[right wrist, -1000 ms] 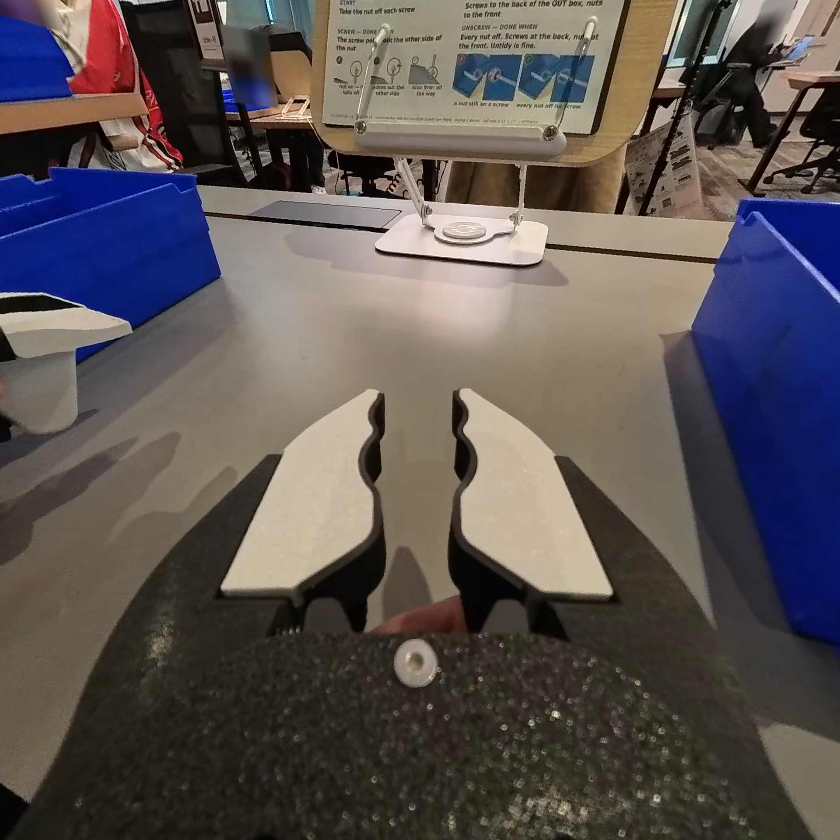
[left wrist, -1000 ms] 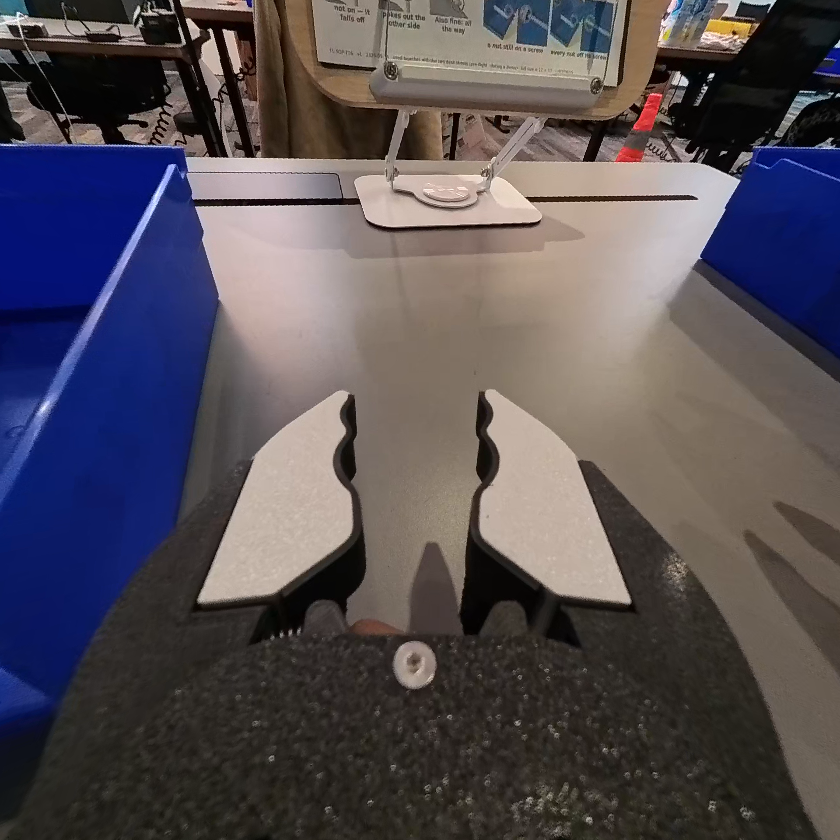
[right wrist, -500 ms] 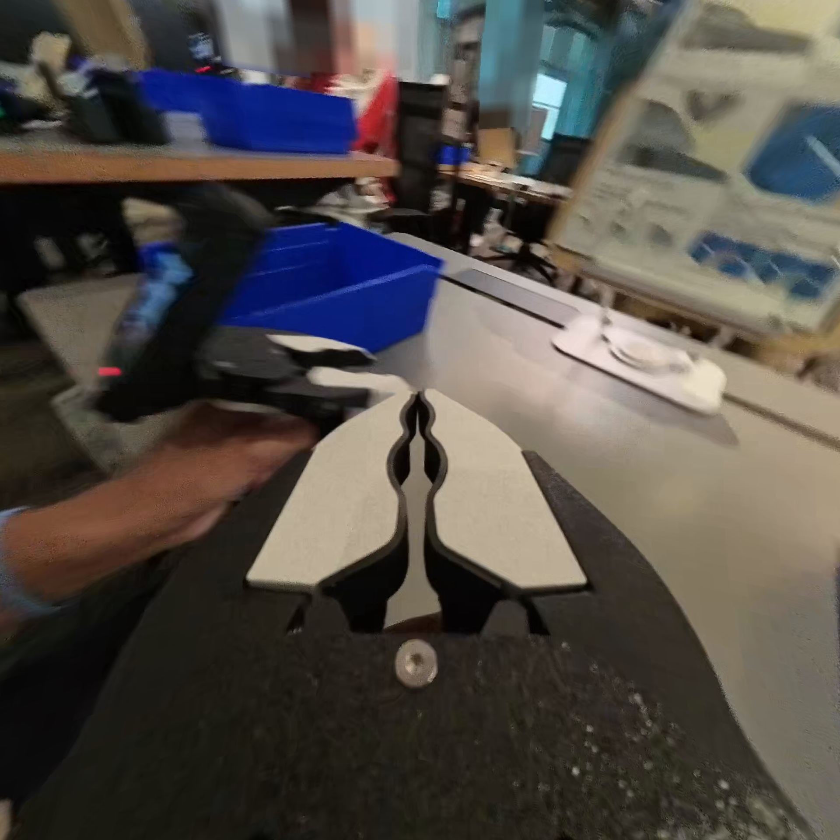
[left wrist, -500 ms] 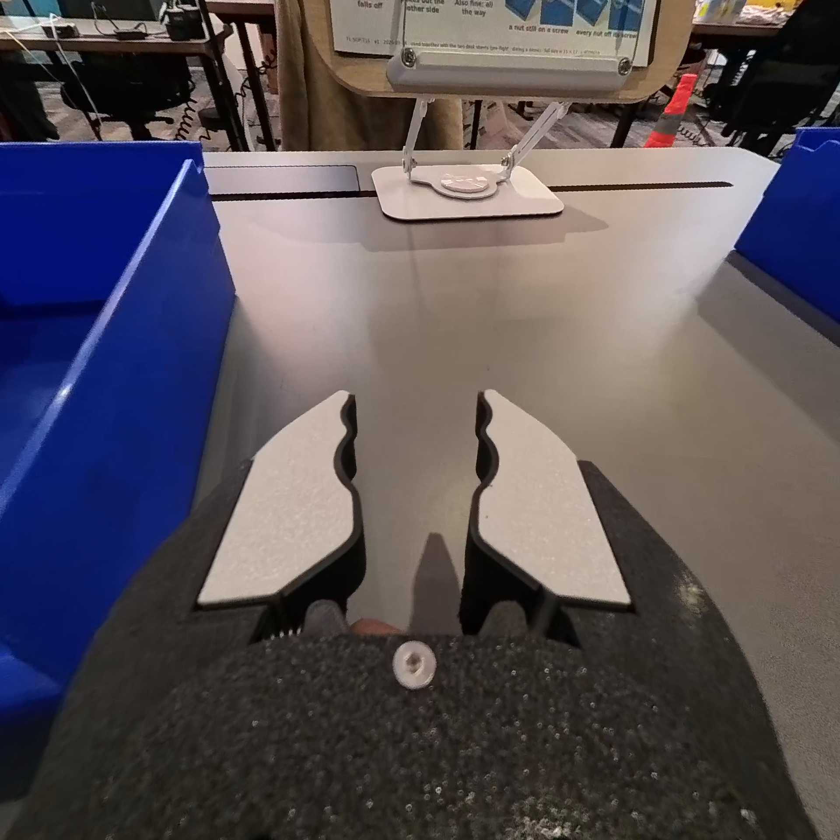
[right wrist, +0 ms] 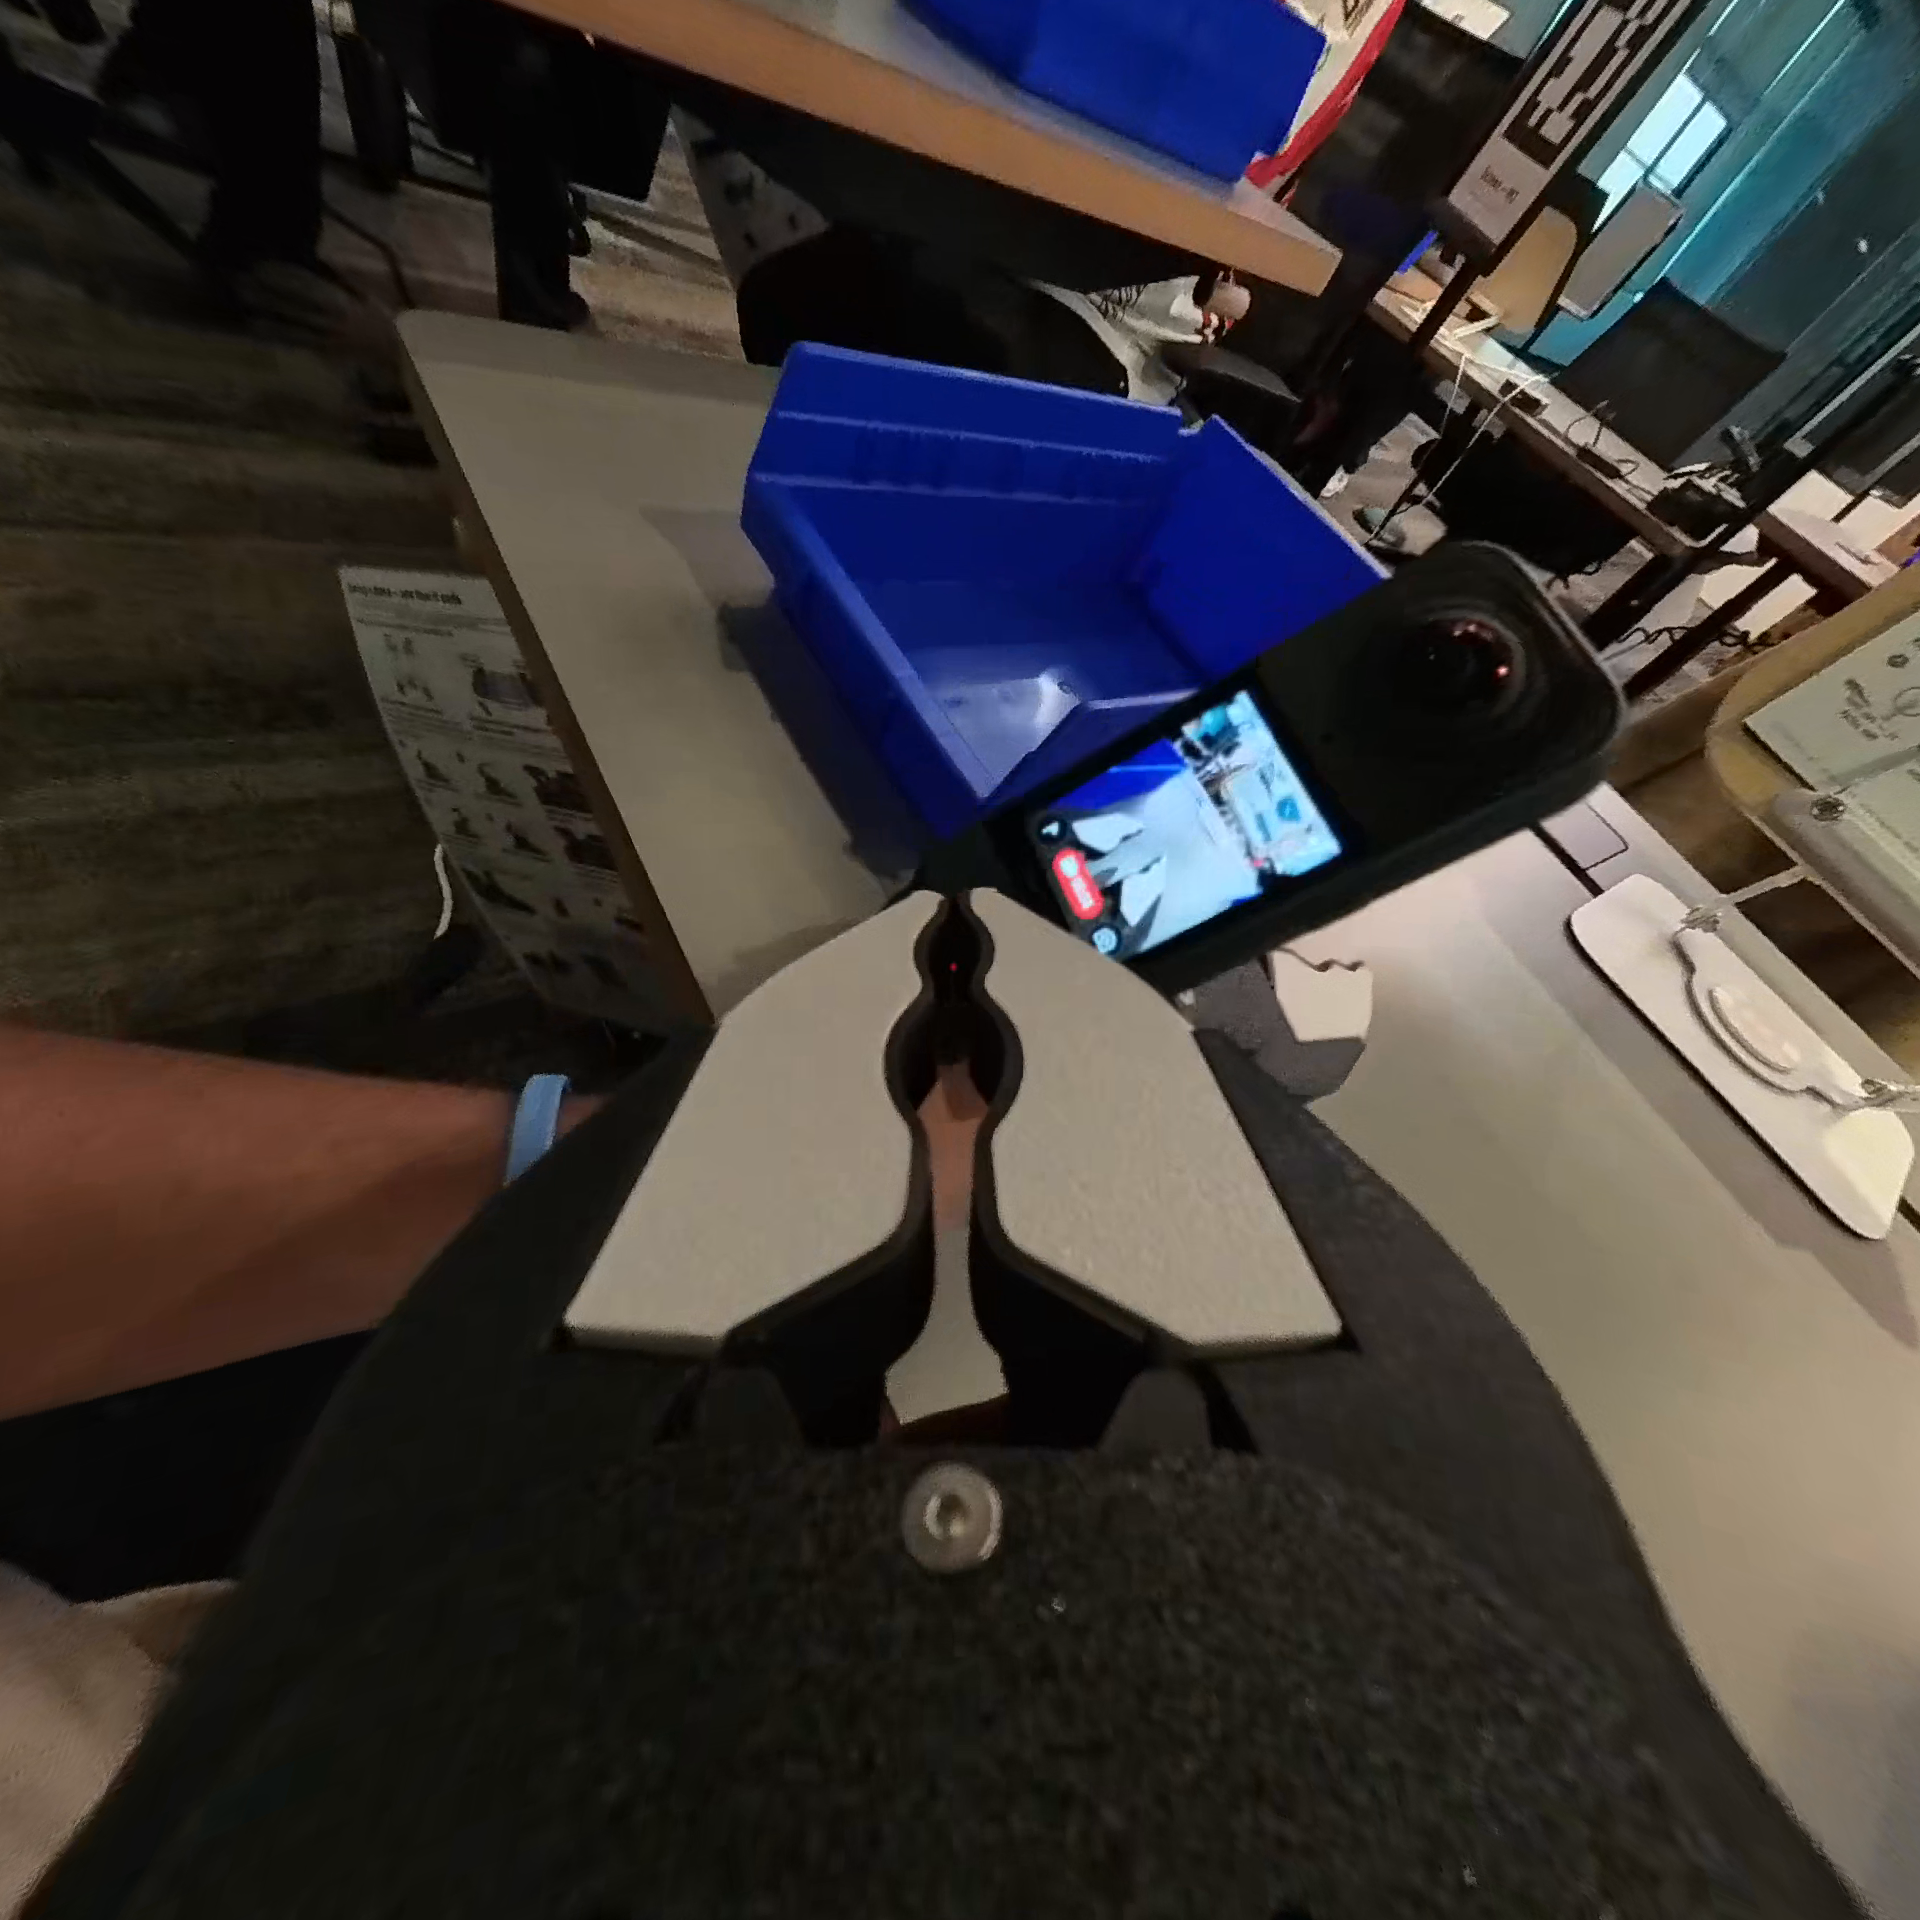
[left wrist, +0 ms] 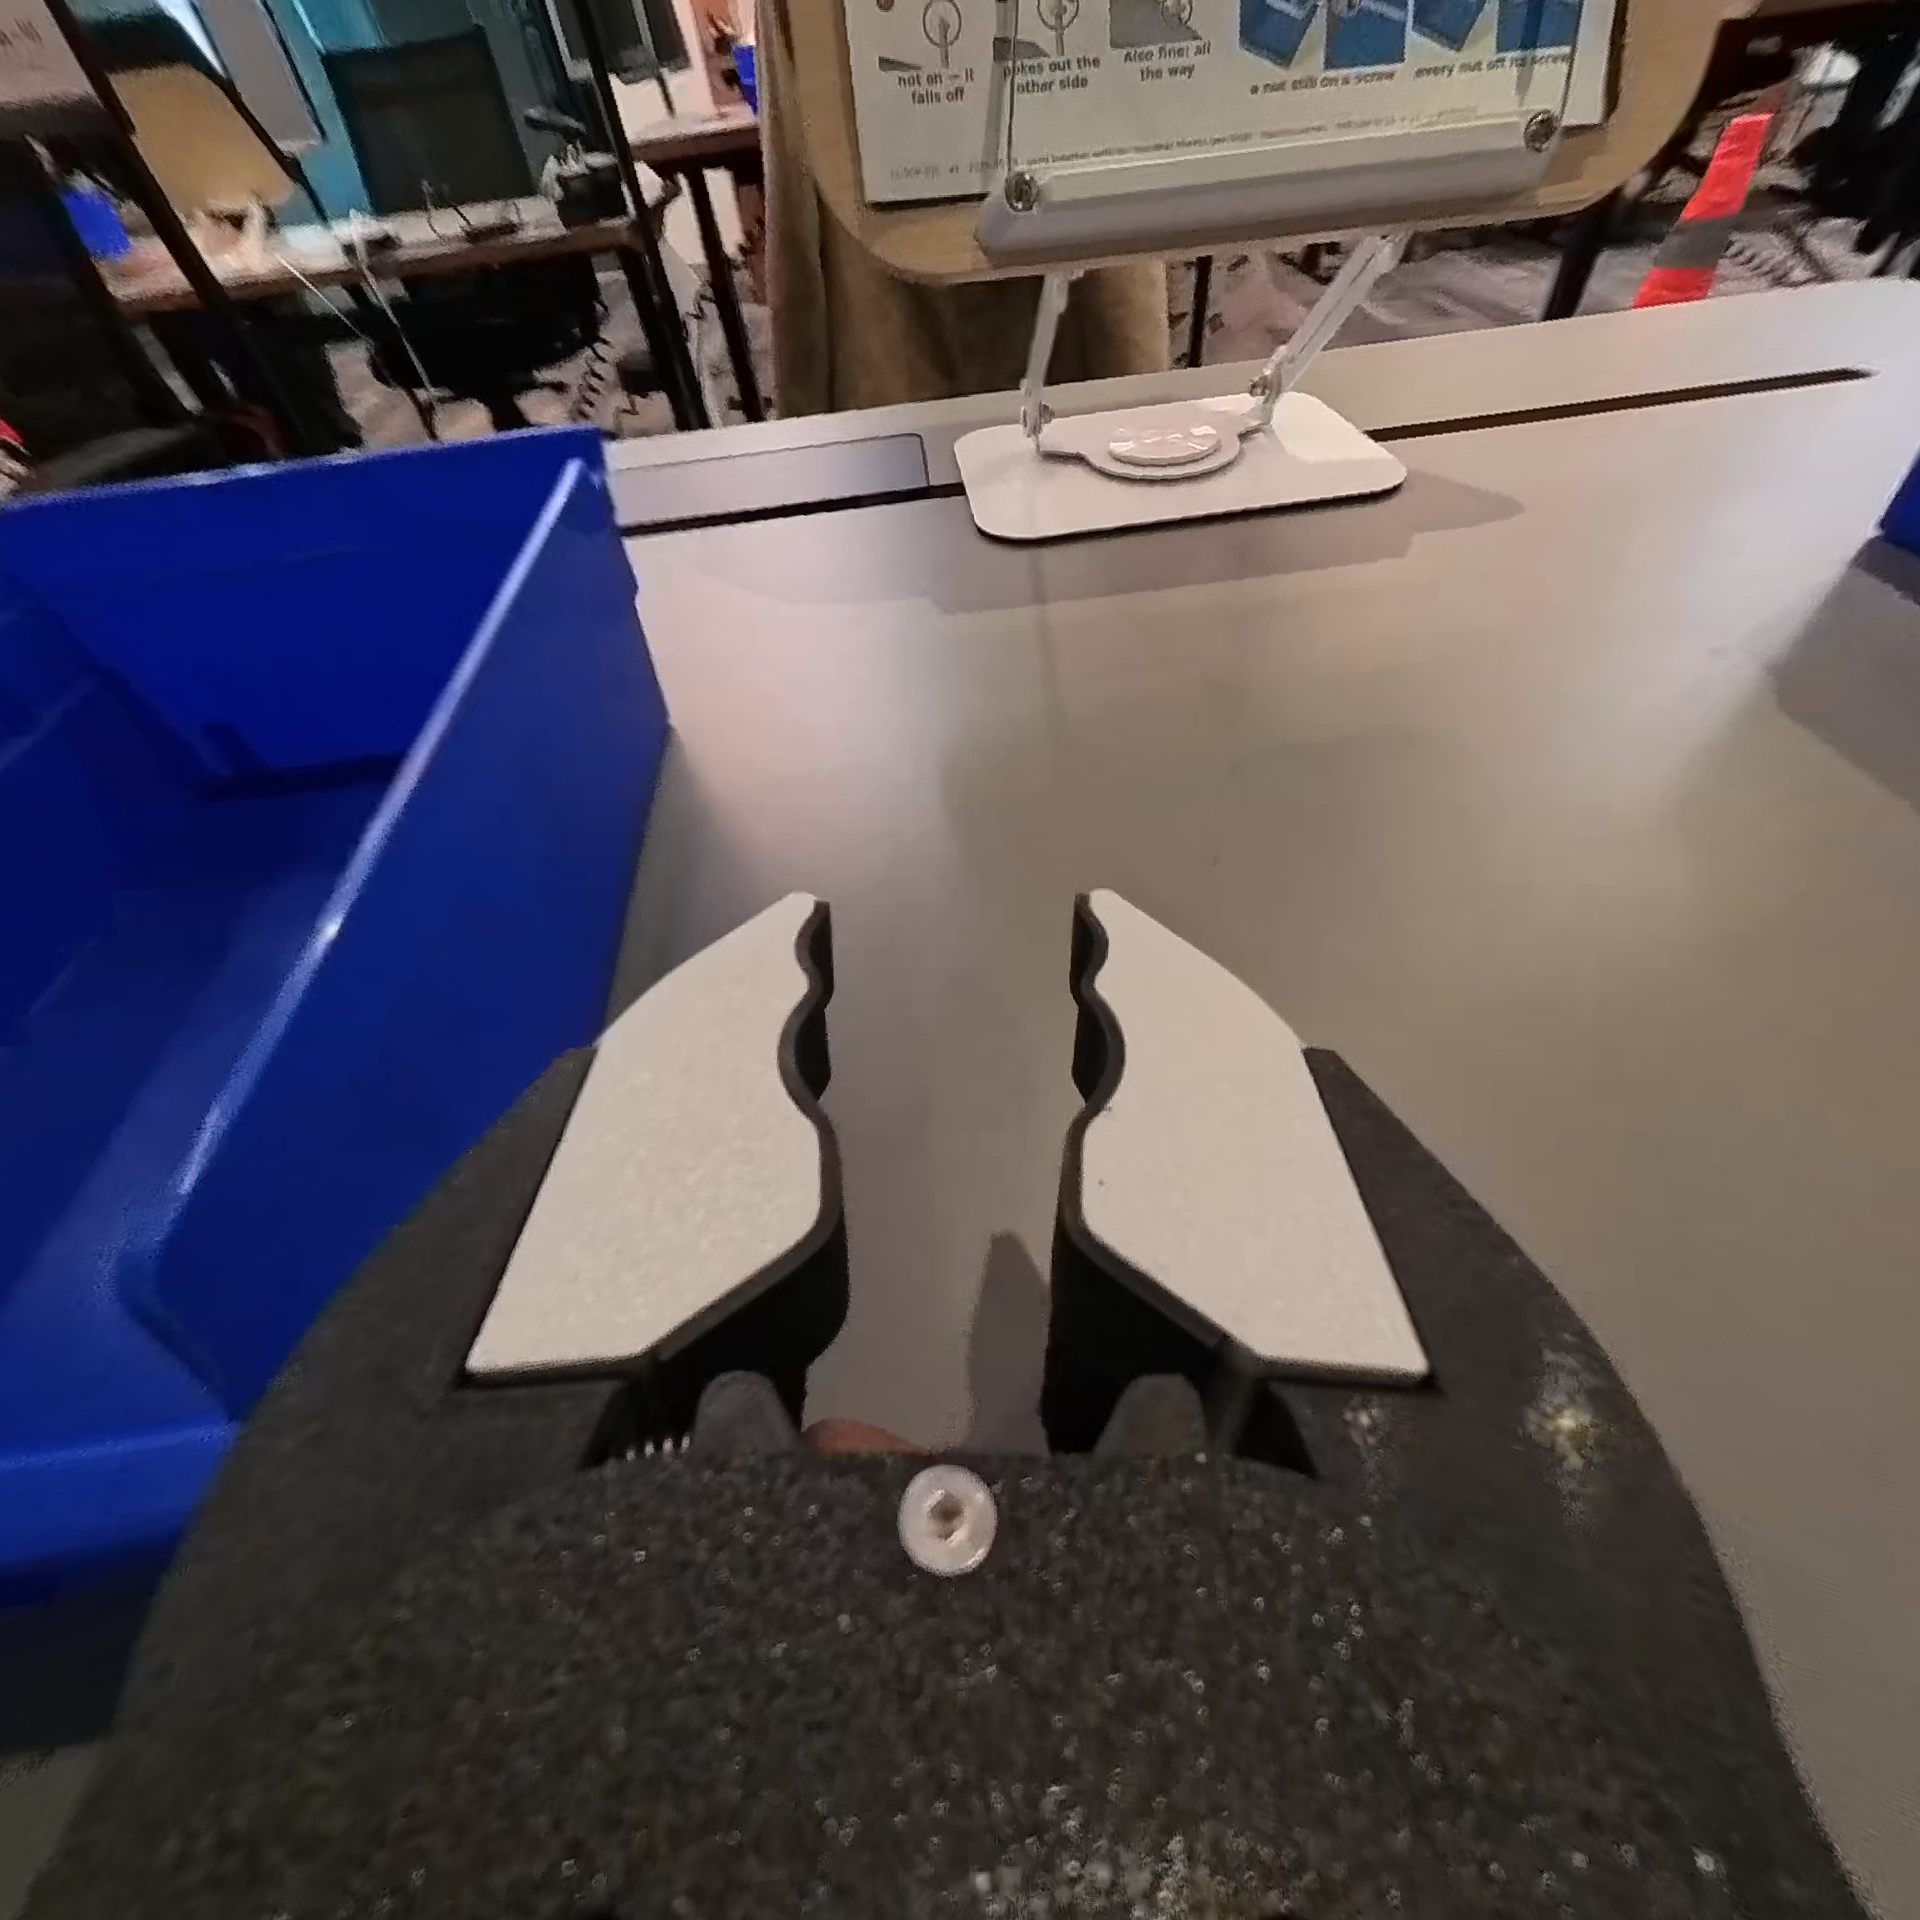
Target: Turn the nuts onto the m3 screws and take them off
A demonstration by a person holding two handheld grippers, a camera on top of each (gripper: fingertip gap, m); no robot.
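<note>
No nuts or screws show in either view. My left gripper (left wrist: 951,925) is open and empty, held low over the grey table (left wrist: 1247,831) beside a blue bin (left wrist: 312,883) on its left. My right gripper (right wrist: 951,909) is shut with nothing between its fingers. It points left across the table at the left gripper, whose black camera with a lit screen (right wrist: 1299,769) sits just beyond its tips. A white fingertip (right wrist: 1325,1003) of the left gripper shows below that camera. The same blue bin (right wrist: 987,582) lies behind it, and I see nothing on its visible floor.
An instruction board on a white stand (left wrist: 1184,468) is at the back of the table, also seen in the right wrist view (right wrist: 1745,1039). A second blue bin (left wrist: 1903,520) is at the far right. A person's forearm (right wrist: 260,1195) reaches in from the left.
My right gripper has shut and swung left, from facing the board to facing the left gripper. My left gripper stays open and has shifted slightly towards the blue bin.
</note>
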